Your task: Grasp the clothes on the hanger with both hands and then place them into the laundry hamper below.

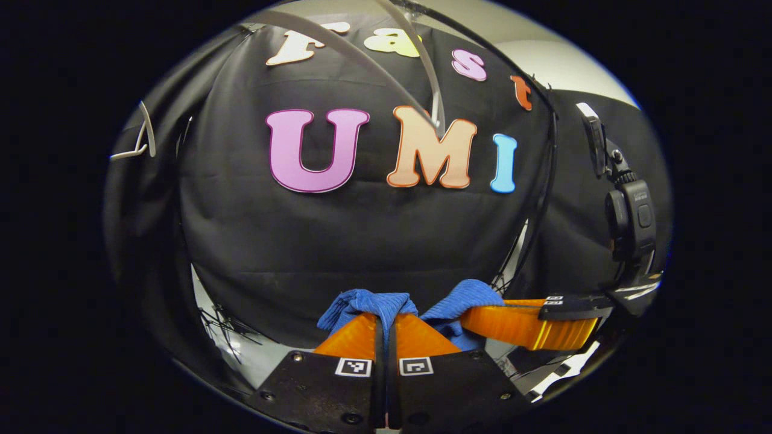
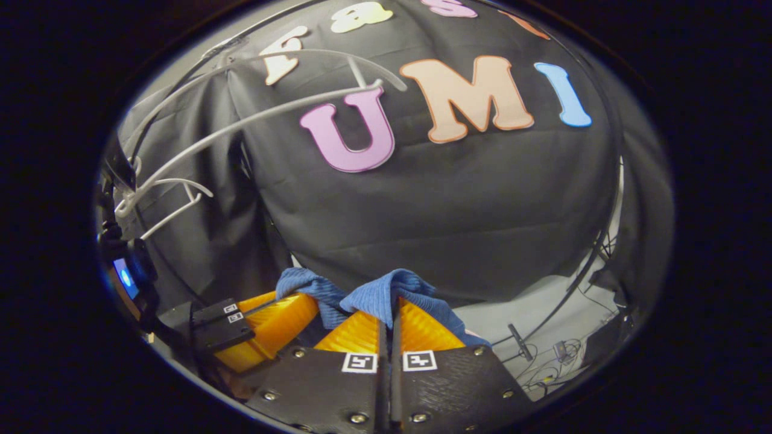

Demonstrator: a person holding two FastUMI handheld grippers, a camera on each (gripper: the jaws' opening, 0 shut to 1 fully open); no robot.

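At the bottom centre of the left gripper view, your left gripper [image 1: 386,319] has its fingers pressed together with only a thin slit between them, and a fold of the blue knitted cloth garment [image 1: 368,302] bunches up out of the tips. Just to the right of it in that view, your right gripper [image 1: 476,319] reaches in from the lower right and bites another hump of the same blue cloth.

The main risk, as I judge it, is that each grip holds only a small pinch at the very fingertips, so a quick pull or spreading your hands apart could slide the knit out of one pinch and leave it dangling from the other. A second risk is snagging: the white plastic hanger [image 1: 362,54] curves across the upper part of that view, above the cloth, and a trailing part of the garment may catch on it. I cannot see the laundry hamper, so you would be lowering blind.

Moving to the right gripper view, the white hanger arcs through the upper left, the left gripper sits at lower left, and your right gripper at bottom centre is closed to a narrow slit on the blue cloth.
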